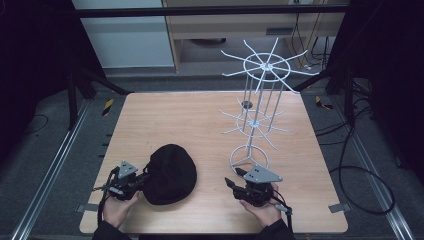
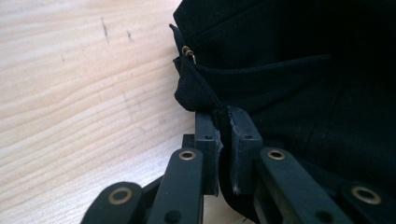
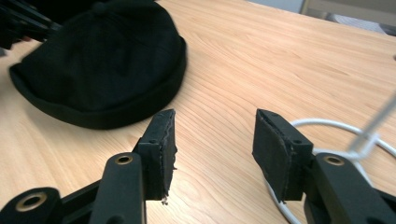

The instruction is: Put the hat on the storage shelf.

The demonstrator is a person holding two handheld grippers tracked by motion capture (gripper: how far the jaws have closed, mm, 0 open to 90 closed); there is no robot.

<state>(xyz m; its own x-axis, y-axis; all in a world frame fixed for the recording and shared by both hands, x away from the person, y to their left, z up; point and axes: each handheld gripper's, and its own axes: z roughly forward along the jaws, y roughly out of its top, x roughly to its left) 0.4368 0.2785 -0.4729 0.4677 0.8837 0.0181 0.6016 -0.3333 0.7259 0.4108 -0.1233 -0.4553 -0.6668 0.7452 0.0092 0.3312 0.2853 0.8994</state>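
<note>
A soft black fabric cap, round-crowned with a stitched band, lies on the near-left part of the pale wood-grain table, its left edge clenched between the flat black pads of the left hand-held gripper, which pinch a fold of the cloth. The right hand-held gripper is released, nothing between its jaws, hovering over bare wood between the cap and the ring-shaped foot of a thin white wire rack. That rack rises at the right with two tiers of radiating hooks, leaving the table's middle and far-left open.
</note>
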